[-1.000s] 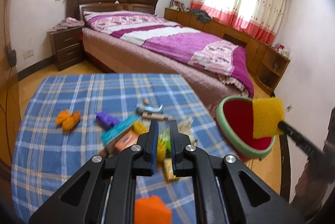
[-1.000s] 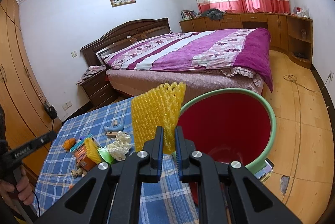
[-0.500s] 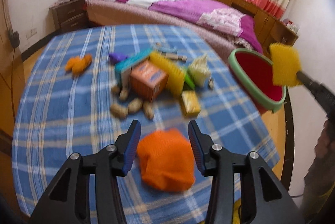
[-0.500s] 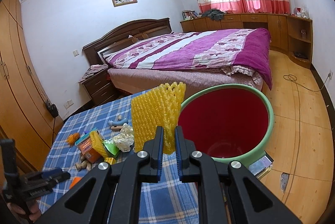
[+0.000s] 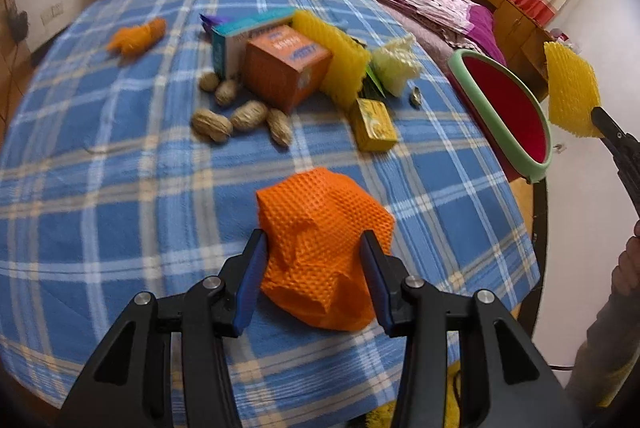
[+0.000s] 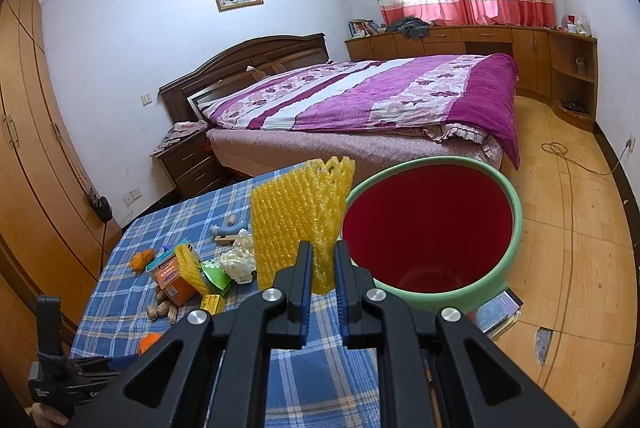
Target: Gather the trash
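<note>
Since the earlier frame the left claw [image 5: 312,256] has dropped from above the pile toward the near part of the table, and its fingers, then nearly together, now stand apart on either side of the orange foam net [image 5: 320,248]. That net lies crumpled on the blue checked tablecloth [image 5: 120,187], with a blue pad close beside each flank; whether the pads press it cannot be told. The right claw [image 6: 320,268] has kept its place, clamped shut on the lower edge of a yellow foam net [image 6: 296,224] that stands upright just beside the rim of the red bin with a green rim [image 6: 516,228]; the bin sits off the table's edge, over the wooden floor [image 6: 580,248]. Farther along the table lies the rest of the litter: an orange carton [image 5: 286,67] with a second yellow foam net [image 5: 340,63] leaning against it, a teal box [image 5: 240,35] behind, several peanuts [image 5: 240,115] in front, a small yellow box [image 5: 374,123], a white foam wrapper [image 5: 396,67] and an orange scrap [image 5: 136,35] well apart to the left. Beyond the table stands a bed [image 6: 360,99] with a purple cover.
</note>
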{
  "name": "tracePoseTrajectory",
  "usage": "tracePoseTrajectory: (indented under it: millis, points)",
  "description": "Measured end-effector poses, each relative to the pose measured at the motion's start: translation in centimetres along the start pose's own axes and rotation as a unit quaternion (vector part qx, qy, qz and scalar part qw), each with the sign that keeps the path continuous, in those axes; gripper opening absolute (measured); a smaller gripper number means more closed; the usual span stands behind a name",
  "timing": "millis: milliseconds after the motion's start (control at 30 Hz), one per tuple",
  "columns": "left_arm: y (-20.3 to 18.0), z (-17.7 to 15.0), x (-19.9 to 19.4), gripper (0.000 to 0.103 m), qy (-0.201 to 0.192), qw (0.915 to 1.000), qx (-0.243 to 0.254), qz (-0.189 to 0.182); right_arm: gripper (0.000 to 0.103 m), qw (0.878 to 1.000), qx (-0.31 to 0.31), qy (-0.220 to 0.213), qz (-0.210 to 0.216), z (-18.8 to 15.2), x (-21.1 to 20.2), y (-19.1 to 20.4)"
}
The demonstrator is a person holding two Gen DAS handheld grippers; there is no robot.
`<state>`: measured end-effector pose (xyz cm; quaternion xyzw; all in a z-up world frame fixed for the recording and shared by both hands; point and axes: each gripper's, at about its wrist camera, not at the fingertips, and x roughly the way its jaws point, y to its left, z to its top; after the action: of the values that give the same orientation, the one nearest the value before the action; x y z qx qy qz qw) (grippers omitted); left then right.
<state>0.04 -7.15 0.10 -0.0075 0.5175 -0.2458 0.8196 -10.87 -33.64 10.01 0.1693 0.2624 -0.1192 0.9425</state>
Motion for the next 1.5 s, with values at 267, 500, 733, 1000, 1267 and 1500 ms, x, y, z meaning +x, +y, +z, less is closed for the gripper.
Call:
tracePoseTrajectory:
  millis: [267,500,733,1000,1267,1500]
  points:
    - [-0.8,0.2,-0.1,0.013,-0.009,0.9993,0.003,-0.037,0.012,1.0,0.015,0.0,-0.008,-0.1,0.1,-1.1]
    - [-3.1,2.6,-1.8,0.012,-0.046,0.9967,0.029,-0.059,0.012,0.999,0.037,0.0,-0.022,0.3,0.7,-3.2]
    - [-6.9,6.3,-2.1,0.012,-0.077,0.992,0.067,-0.074,0.012,0.997,0.057,0.002,-0.044,0.4,1.4,-5.5]
    - [-13.2,10.1,0.3,0.012,-0.099,0.9825,0.133,-0.084,0.012,0.994,0.083,0.008,-0.071,0.5,2.5,-8.5]
    - [-18.6,12.6,4.3,0.012,-0.096,0.9761,0.173,-0.09,0.013,0.99,0.106,0.017,-0.092,0.4,4.0,-11.6]
    - [-21.4,13.7,7.7,0.013,-0.081,0.9747,0.188,-0.089,0.016,0.988,0.117,0.024,-0.101,0.2,5.0,-13.4]
